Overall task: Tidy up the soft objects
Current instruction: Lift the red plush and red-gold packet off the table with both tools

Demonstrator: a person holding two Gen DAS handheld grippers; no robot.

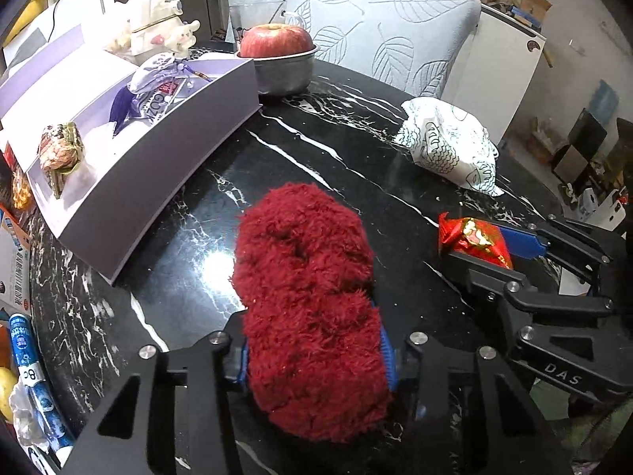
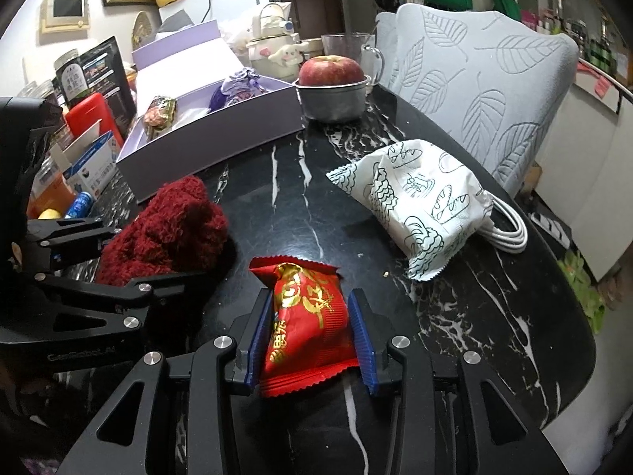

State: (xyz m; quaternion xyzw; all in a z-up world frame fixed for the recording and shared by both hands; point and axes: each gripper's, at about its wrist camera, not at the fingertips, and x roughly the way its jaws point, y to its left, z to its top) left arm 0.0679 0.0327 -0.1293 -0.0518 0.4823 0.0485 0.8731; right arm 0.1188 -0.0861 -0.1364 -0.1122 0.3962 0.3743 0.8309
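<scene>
A dark red fluffy bundle lies on the black marble table, and my left gripper is shut on its near end, blue pads pressed into the fluff. To its right, my right gripper is shut on a red snack packet with gold print; the packet rests low over the table. A purple open box at the left holds a purple pouch and a patterned packet. A white bag with bread drawings lies at the right.
A metal bowl with an apple stands behind the box. A chair with a leaf-pattern cover is at the far edge. A white cable lies beside the white bag. Boxes and bottles crowd the left edge.
</scene>
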